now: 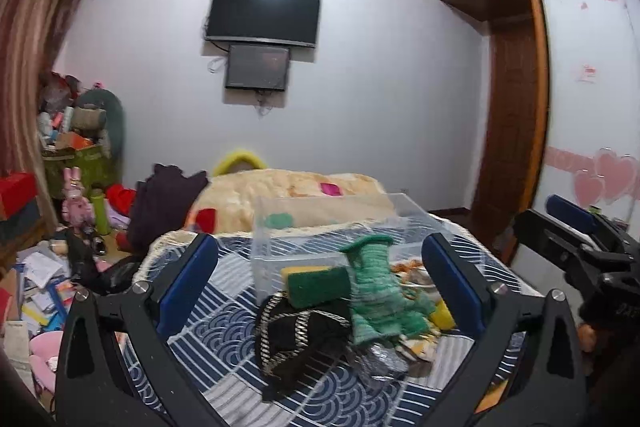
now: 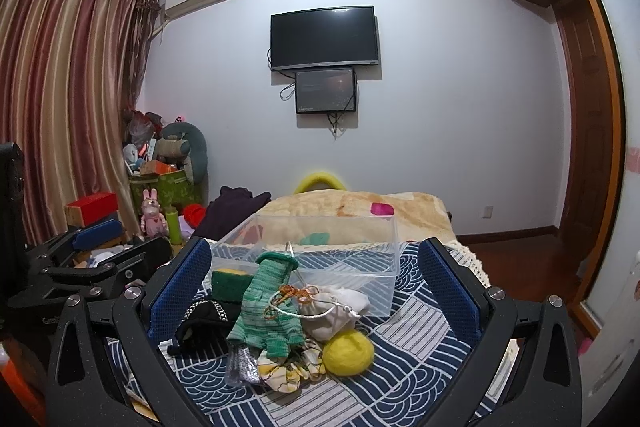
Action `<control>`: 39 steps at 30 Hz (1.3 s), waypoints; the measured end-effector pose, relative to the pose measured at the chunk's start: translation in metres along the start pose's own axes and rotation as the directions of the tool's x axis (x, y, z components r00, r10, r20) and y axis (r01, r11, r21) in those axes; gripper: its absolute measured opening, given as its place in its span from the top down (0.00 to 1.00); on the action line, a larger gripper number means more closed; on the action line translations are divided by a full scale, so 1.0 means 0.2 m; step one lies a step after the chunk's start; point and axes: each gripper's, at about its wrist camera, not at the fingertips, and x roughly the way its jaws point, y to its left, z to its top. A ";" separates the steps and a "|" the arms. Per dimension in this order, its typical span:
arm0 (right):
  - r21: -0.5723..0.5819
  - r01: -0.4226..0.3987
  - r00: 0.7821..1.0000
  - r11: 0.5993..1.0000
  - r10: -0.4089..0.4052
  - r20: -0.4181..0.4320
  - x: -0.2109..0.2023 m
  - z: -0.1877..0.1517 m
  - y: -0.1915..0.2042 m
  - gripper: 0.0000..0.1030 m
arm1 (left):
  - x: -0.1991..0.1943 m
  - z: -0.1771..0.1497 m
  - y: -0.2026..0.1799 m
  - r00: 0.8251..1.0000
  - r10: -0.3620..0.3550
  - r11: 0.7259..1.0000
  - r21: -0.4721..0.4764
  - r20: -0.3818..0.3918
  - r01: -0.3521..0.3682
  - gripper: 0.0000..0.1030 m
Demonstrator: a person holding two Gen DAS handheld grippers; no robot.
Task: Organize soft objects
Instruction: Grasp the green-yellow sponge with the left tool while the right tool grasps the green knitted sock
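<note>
A pile of soft things lies on the blue patterned bed cover: a green knitted glove, a black glove with a studded band, a green and yellow sponge, a white drawstring pouch, a yellow felt ball and a floral scrunchie. A clear plastic bin stands just behind the pile. My left gripper is open and empty, above the pile. My right gripper is open and empty, framing the pile from nearer.
A beige blanket covers the far bed end. Cluttered boxes and toys stand left by the curtain. A wardrobe stands right. The other gripper shows in the left wrist view's right edge.
</note>
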 end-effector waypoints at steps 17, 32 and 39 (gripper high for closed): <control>0.039 -0.044 0.982 0.998 0.051 -0.182 0.19 -0.13 -0.05 0.52 | 0.26 -0.07 0.07 0.988 -0.003 1.000 -0.025 -0.156 -0.001 0.38; 0.048 -0.165 0.937 0.985 0.171 -0.305 0.51 -0.11 0.07 0.63 | 0.57 -0.17 0.06 0.946 -0.077 0.997 -0.024 -0.316 0.073 0.44; 0.058 -0.187 0.905 0.981 0.195 -0.377 0.60 -0.11 0.07 0.63 | 0.63 -0.22 0.03 0.930 -0.119 0.993 -0.032 -0.347 0.115 0.30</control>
